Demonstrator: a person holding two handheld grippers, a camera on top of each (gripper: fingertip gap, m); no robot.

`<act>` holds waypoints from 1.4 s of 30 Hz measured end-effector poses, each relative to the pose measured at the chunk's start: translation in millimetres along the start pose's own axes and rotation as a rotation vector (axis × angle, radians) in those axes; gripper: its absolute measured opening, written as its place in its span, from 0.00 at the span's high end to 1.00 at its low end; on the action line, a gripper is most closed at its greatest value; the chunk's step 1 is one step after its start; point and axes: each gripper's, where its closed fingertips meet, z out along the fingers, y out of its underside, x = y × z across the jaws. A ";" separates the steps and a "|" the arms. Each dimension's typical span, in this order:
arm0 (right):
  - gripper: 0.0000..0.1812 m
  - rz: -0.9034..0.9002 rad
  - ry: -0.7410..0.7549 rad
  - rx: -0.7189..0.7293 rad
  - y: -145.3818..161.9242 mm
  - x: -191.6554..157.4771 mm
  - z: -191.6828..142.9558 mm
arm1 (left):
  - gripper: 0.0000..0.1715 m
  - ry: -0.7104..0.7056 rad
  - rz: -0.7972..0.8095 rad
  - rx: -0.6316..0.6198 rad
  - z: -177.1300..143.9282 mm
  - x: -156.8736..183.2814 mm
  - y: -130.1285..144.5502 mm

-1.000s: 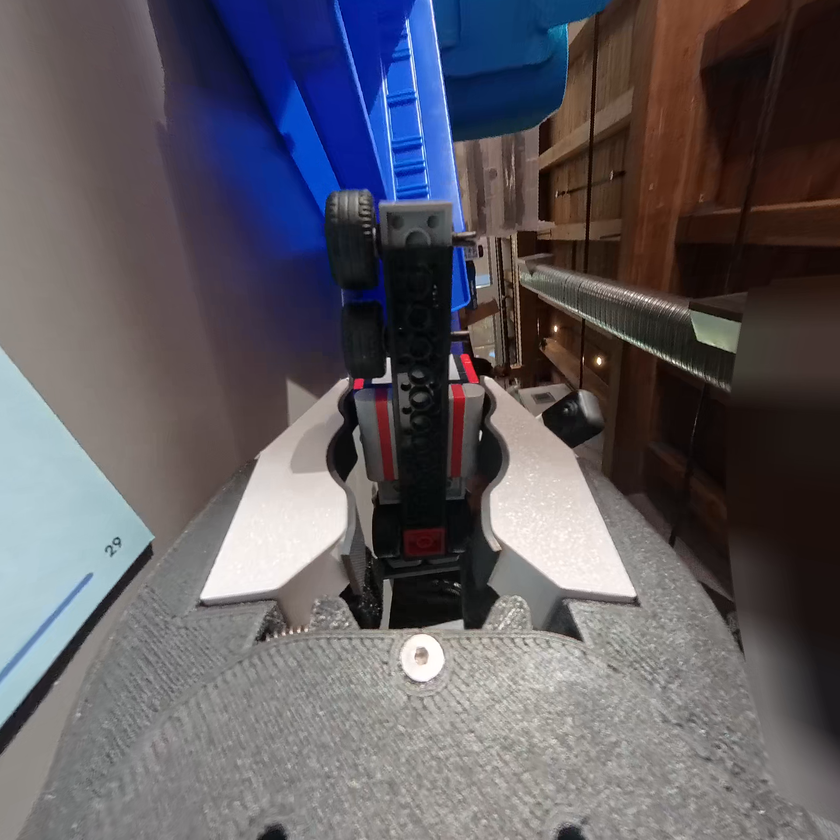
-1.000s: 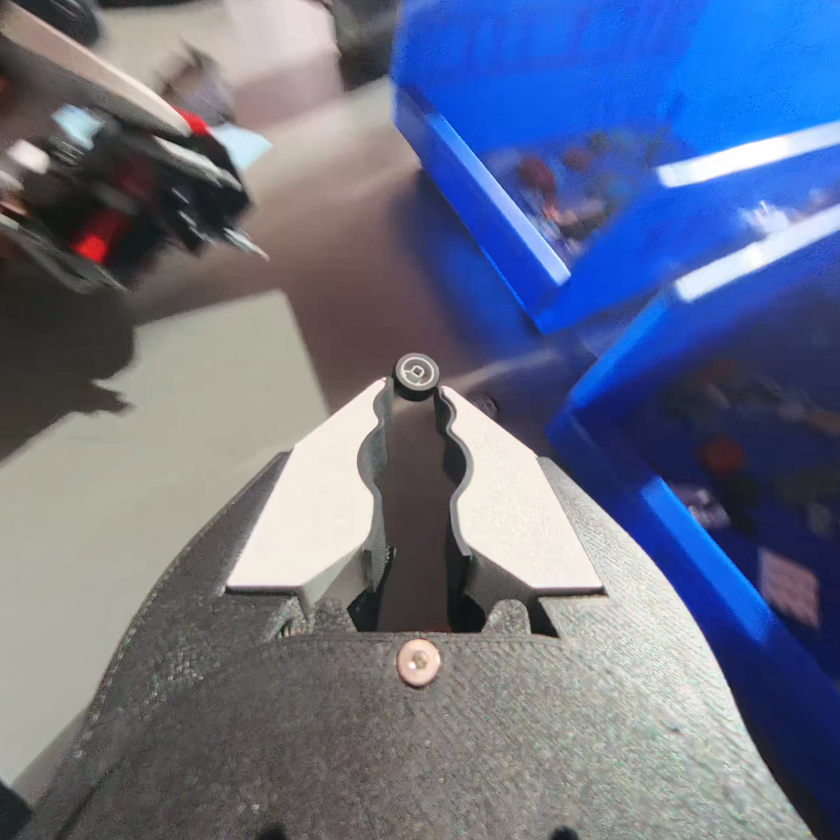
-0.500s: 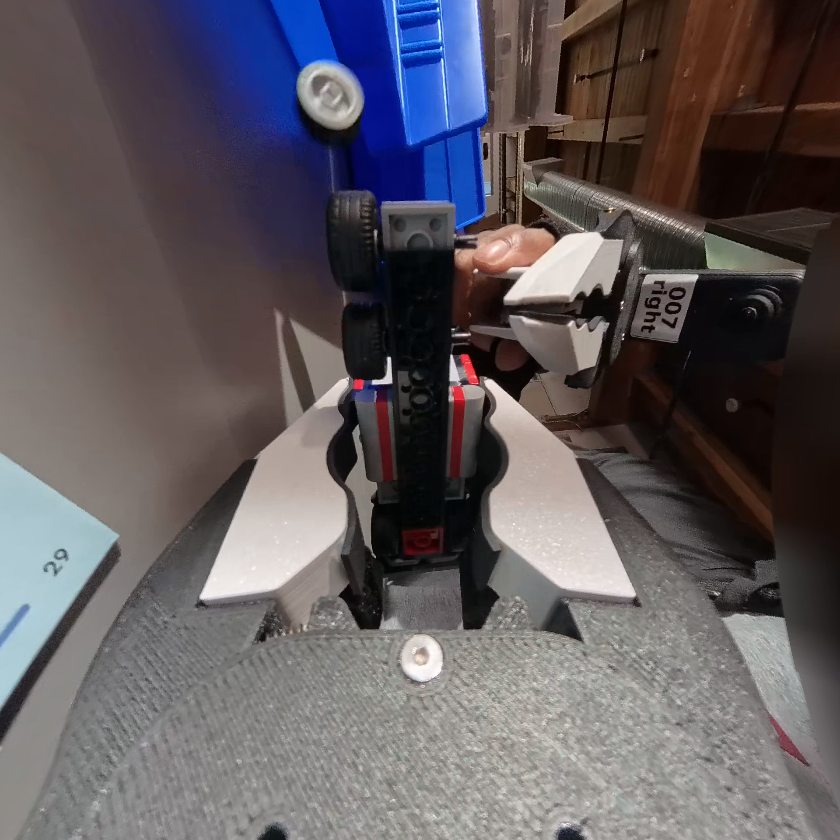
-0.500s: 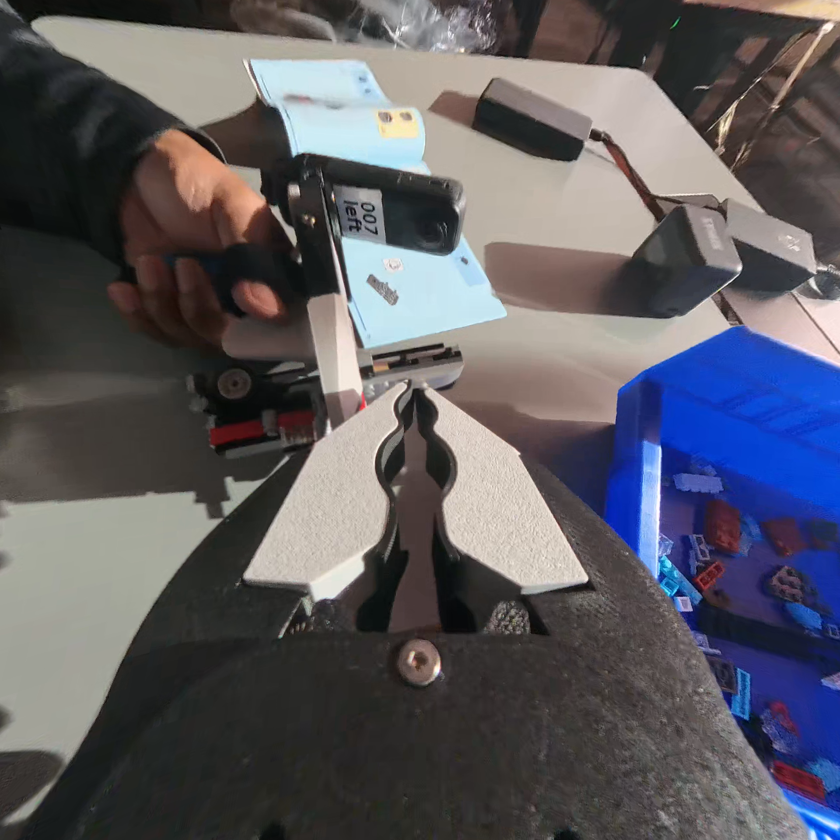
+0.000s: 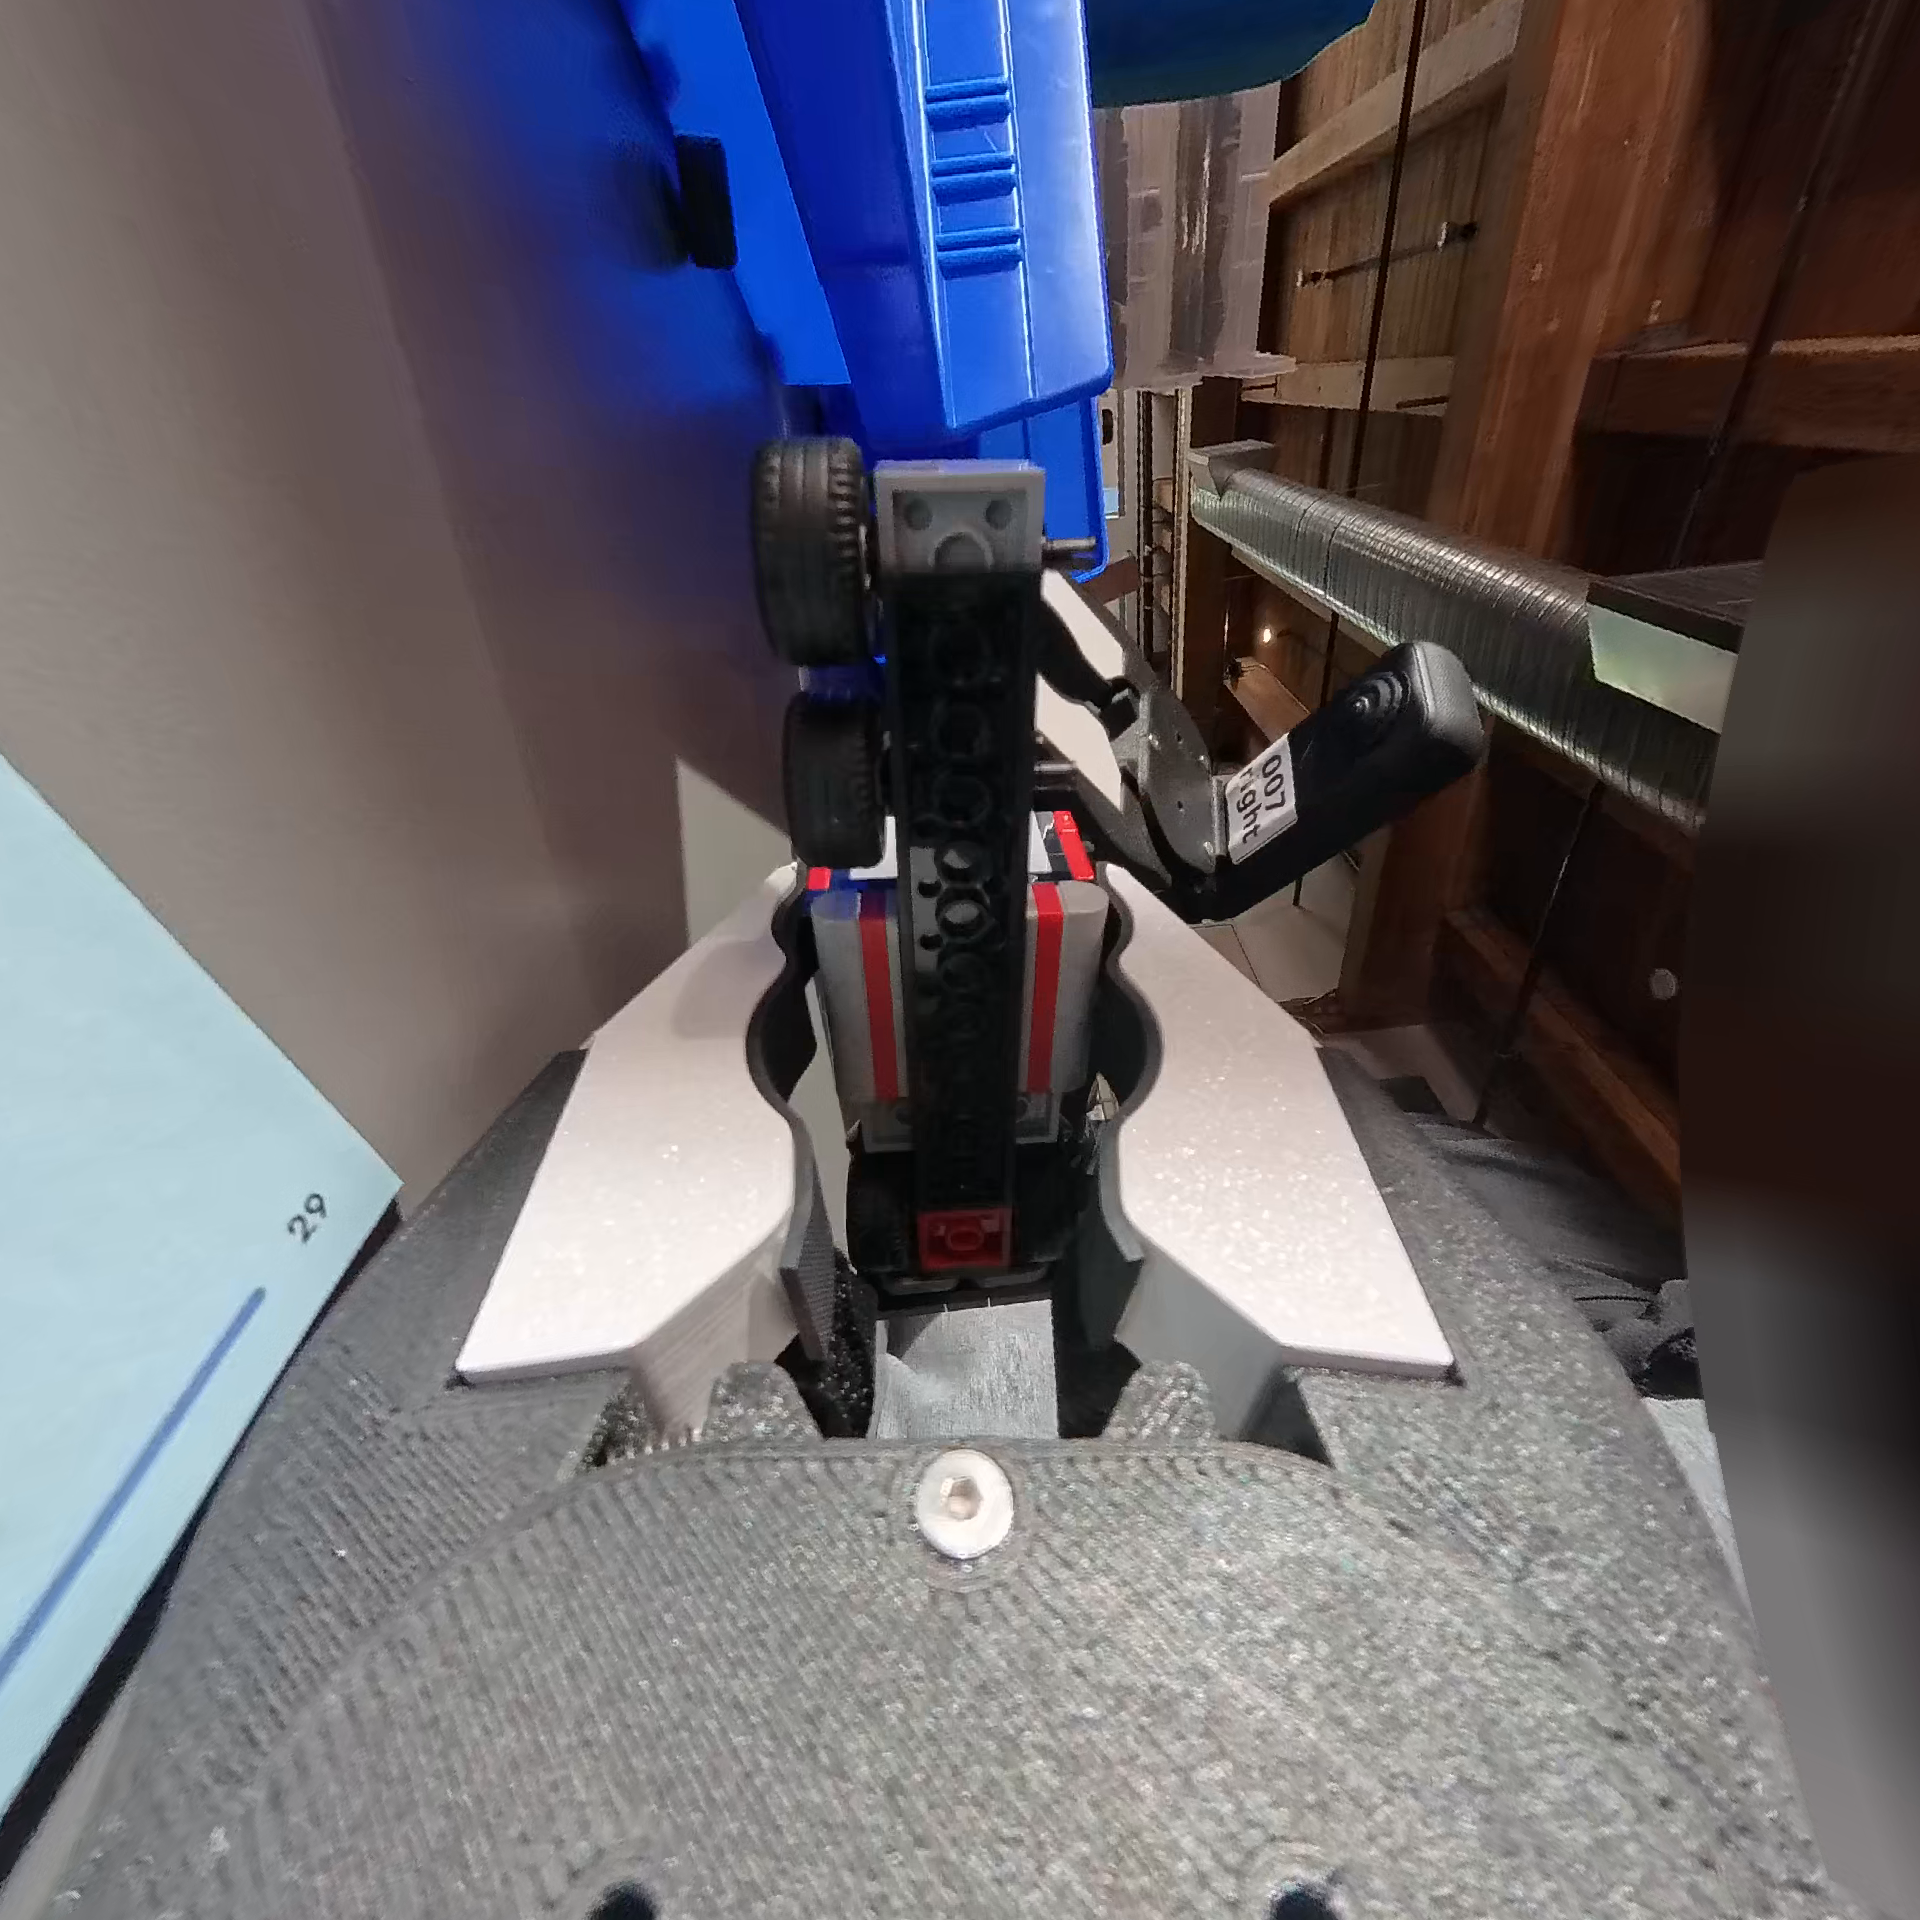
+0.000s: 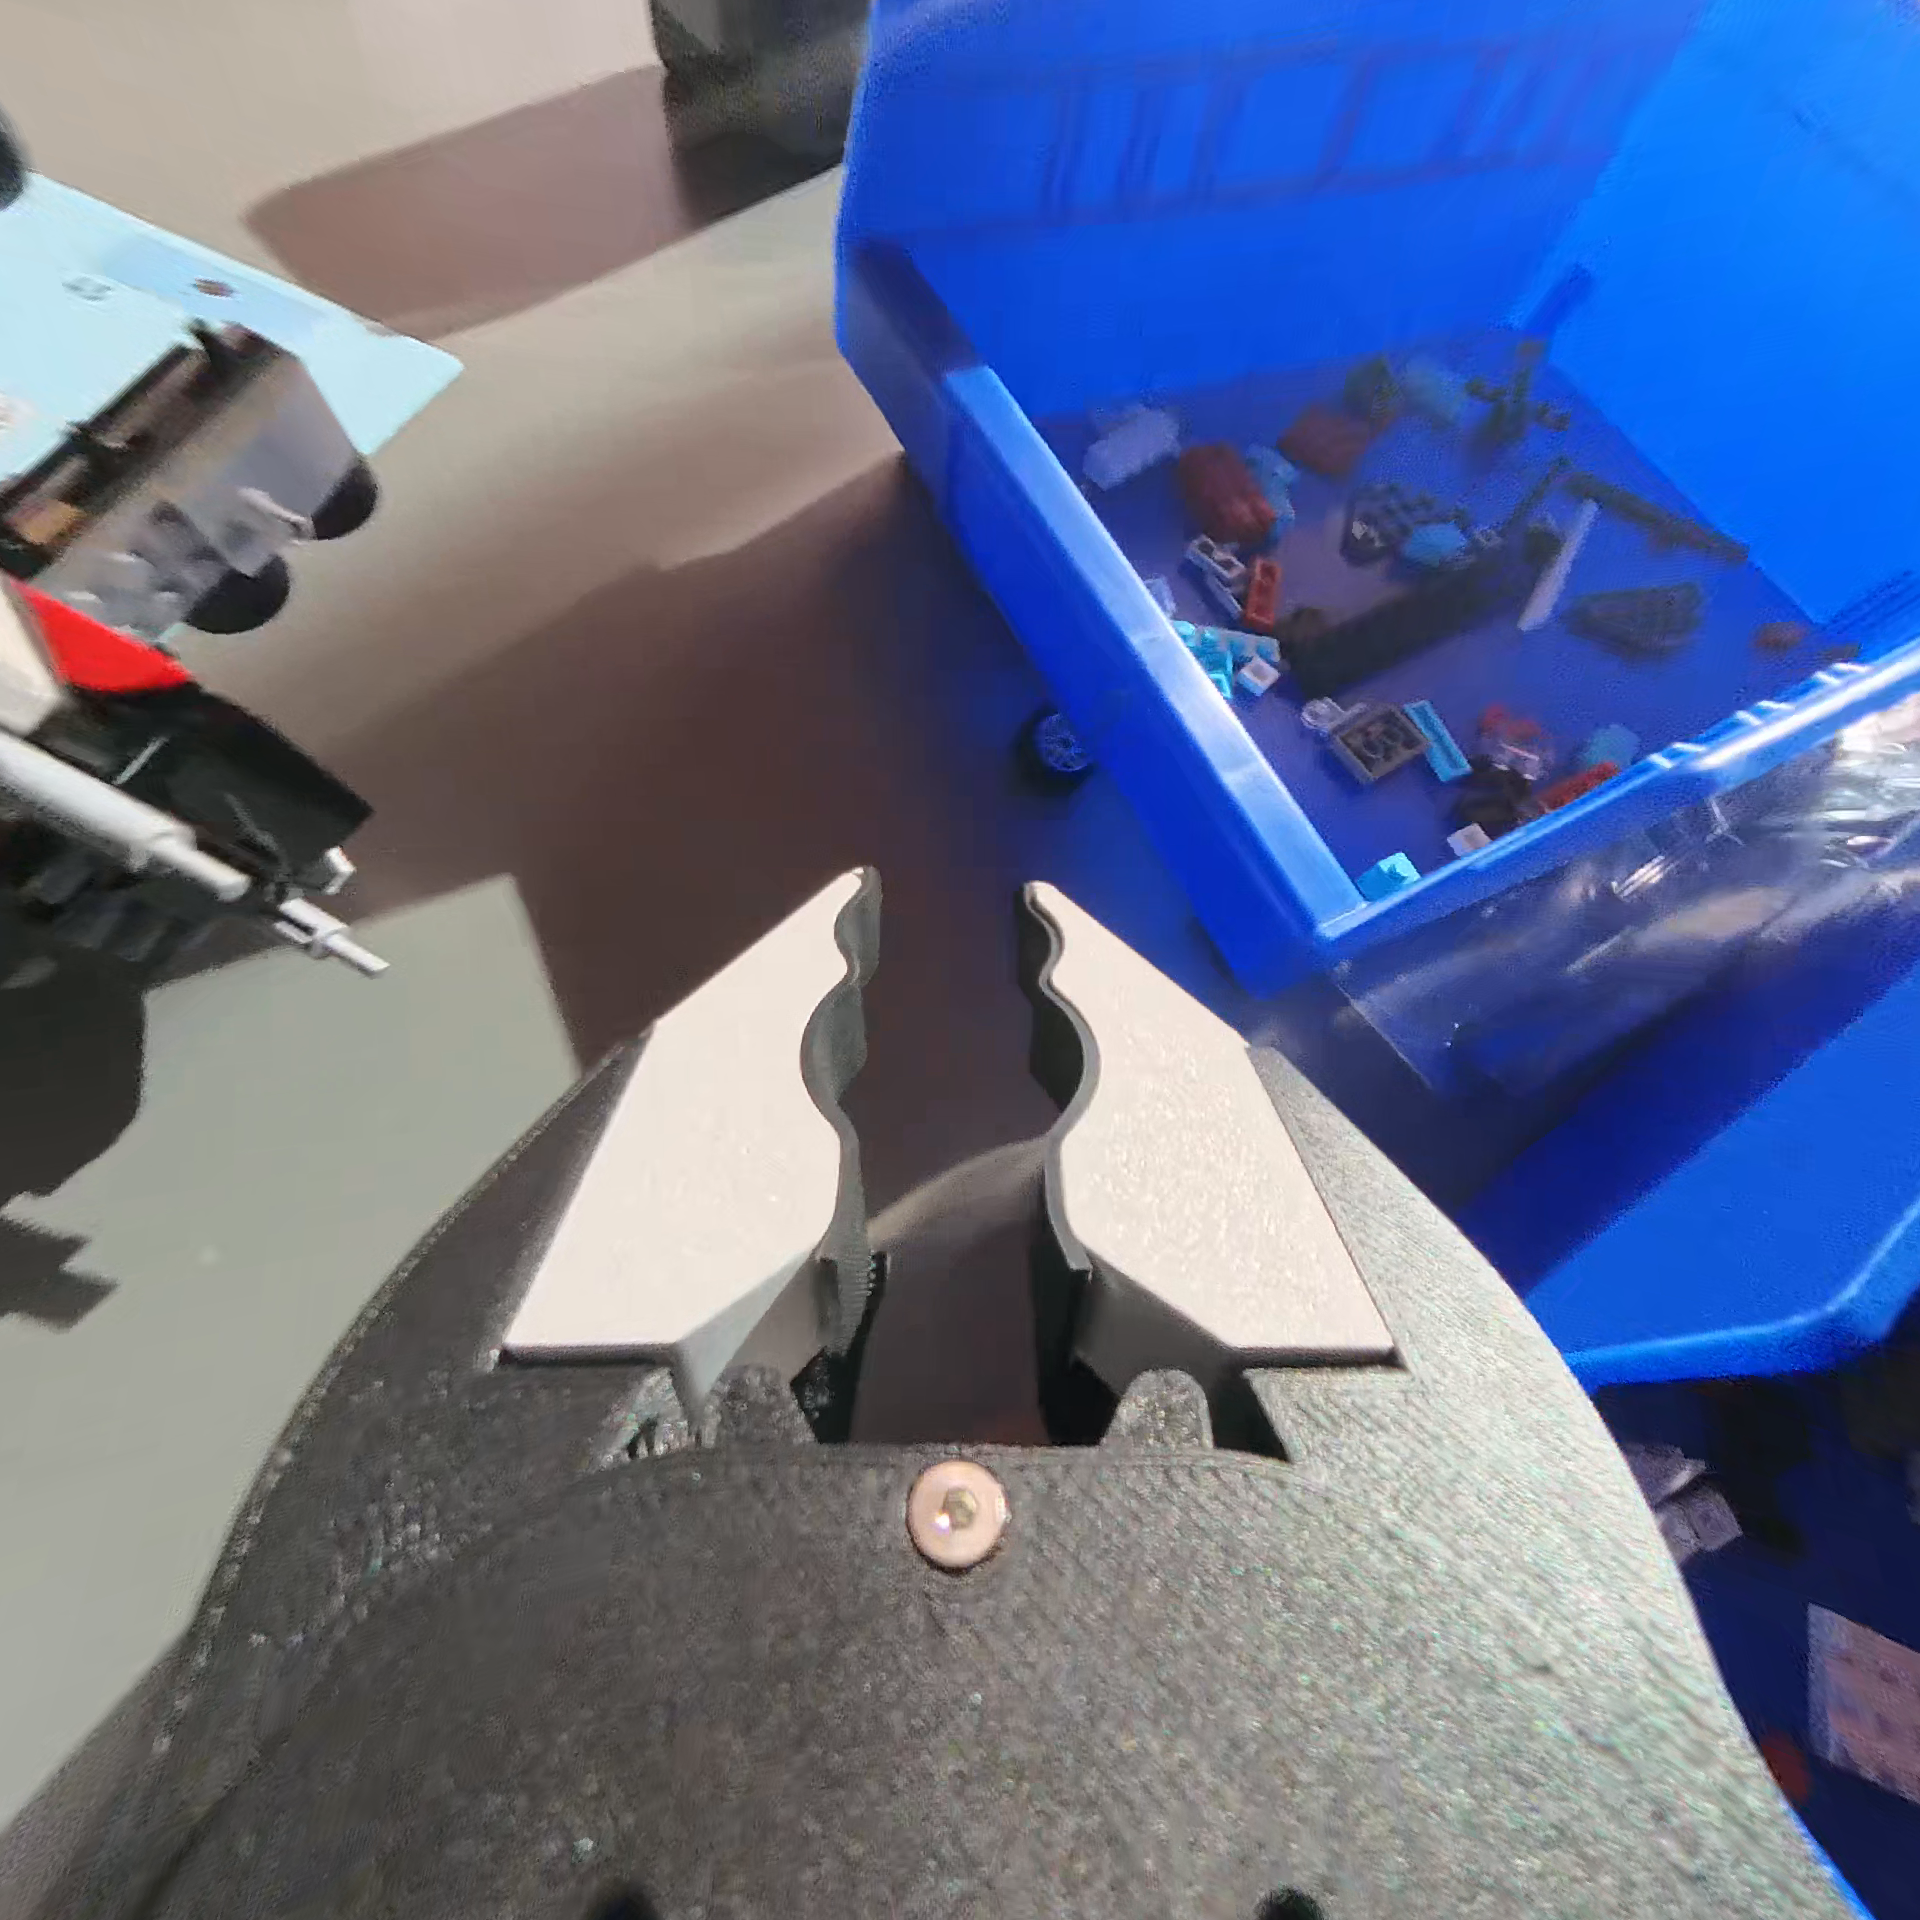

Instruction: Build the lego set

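Your left gripper (image 5: 956, 997) clamped on lego car (image 5: 956, 831): glossy studded black beam, grey-red striped body, two ribbed rubber tyres (image 5: 816, 665) showing on its left side. Car sits between matte white fingers, nose projecting past tips. Your right gripper (image 6: 951, 904) spread apart, empty, above table (image 6: 644, 665). One loose wheel (image 6: 1060, 740) just beside blue plastic bin (image 6: 1049, 582) of mixed small bricks.

Both wrist views close over table, sharing blue bin (image 5: 966, 208) (left view rolled sideways)
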 end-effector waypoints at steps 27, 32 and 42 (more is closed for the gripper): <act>0.87 -0.120 -0.022 -0.099 -13.7 -0.6 44.2 | 0.69 0.055 -0.017 0.058 -0.1 5.7 -10.7; 0.86 -0.357 -0.195 -0.107 -16.5 -35.1 23.7 | 0.69 0.029 -0.007 0.096 -5.9 3.5 -16.2; 0.81 -0.093 -0.353 0.031 -18.0 -47.5 9.9 | 0.69 0.019 -0.005 0.135 -13.8 2.1 -25.0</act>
